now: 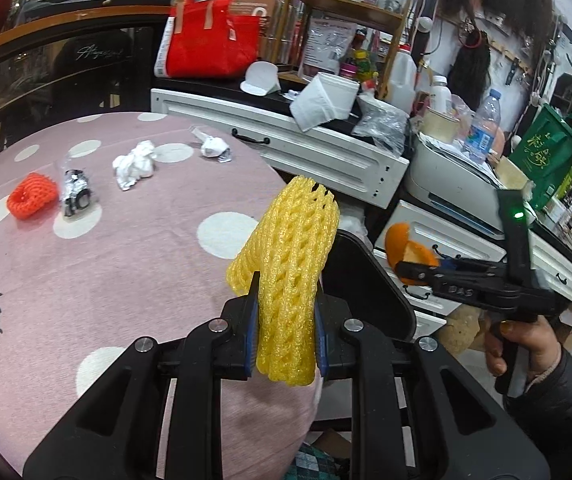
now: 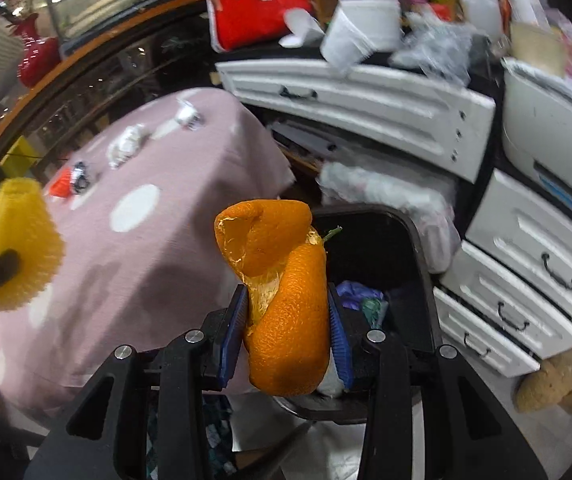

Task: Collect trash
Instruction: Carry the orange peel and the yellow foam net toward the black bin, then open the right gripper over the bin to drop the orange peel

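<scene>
**Both claws loaded, bin just ahead of the right one**

The right claw (image 2: 286, 320) is clamped on an orange peel (image 2: 281, 292), which stands upright between the blue pads with its curled top rising above them. The left claw (image 1: 286, 332) is clamped on a yellow foam net (image 1: 290, 280), a fruit sleeve whose long axis runs forward and up, away from the claw.

A black bin (image 2: 418, 240) sits on the floor beside the table (image 1: 125, 280), between it and a white drawer unit (image 2: 526, 280). In the right wrist view the bin's open mouth lies directly beyond and below the peel, with some purple and green scraps already inside. The peel appears to hang over the near rim or just short of it; the view does not settle which. In the left wrist view the bin's edge shows just right of the net, so the left claw is over the table's corner, beside the bin and not above it.

The right claw is the nearer one to the opening. Judging from this, the peel needs only a short carry forward before release, while the net must travel rightward first.

Left on the pink dotted cloth, well back from both claws: a red net (image 1: 31, 196), a dark wrapper (image 1: 75, 196), a tissue wad (image 1: 135, 164) and a second crumpled scrap (image 1: 213, 146).
</scene>
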### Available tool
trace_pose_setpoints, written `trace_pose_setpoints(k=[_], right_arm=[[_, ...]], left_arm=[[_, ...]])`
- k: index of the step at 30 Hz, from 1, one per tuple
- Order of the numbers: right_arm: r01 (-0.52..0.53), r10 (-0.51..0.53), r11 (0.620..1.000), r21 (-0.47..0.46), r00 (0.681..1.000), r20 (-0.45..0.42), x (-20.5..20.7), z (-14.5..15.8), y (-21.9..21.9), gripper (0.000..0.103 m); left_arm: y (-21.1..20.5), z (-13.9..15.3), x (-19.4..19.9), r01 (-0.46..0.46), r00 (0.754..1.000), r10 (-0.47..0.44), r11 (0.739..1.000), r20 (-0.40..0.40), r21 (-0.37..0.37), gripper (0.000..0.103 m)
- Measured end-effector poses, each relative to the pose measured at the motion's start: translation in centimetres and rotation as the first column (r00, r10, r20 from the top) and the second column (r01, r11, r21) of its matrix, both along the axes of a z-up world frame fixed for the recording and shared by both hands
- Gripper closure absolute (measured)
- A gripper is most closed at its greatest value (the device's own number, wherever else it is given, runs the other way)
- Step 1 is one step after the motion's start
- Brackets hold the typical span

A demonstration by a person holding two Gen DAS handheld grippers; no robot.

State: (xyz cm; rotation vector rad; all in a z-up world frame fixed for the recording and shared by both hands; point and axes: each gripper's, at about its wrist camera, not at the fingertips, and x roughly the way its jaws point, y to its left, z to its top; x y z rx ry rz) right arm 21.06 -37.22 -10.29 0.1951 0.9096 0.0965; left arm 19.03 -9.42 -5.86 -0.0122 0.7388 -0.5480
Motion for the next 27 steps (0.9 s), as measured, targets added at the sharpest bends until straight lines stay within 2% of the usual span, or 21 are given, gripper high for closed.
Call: trace_pose_setpoints(k=[9, 15, 21, 25, 27], right_arm=[[0.068, -0.068, 0.998, -0.004, 0.975, -0.21, 2.9, -8.4, -1.9, 0.065], [0.079, -0.08, 0.997, -0.016, 0.955, -0.287, 3.7, -12.1, -2.0, 0.065], [0.08, -0.084, 0.996, -0.026, 0.941, -0.328, 3.9, -14.1, -2.1, 0.059], [0.088, -0.091, 0.996, -0.024, 0.947, -0.307, 3.8, -13.8, -2.5, 0.045], [0.094, -0.1, 0.995, -0.033, 0.951, -0.293, 3.5, -13.2, -2.6, 0.044]], left_arm=[[-3.2, 0.3, 0.0, 0.068, 0.998, -0.068, 0.997, 0.014, 0.023, 0.081], [-4.8, 0.2, -0.1, 0.101, 0.995, -0.102, 0.994, 0.02, 0.043, 0.081], [-6.0, -0.2, 0.0, 0.127, 0.992, -0.128, 0.99, 0.004, 0.052, 0.081], [-6.6, -0.2, 0.0, 0.144, 0.99, -0.144, 0.988, 0.004, 0.055, 0.081], [-7.0, -0.2, 0.0, 0.153, 0.988, -0.154, 0.987, 0.003, 0.055, 0.081]])
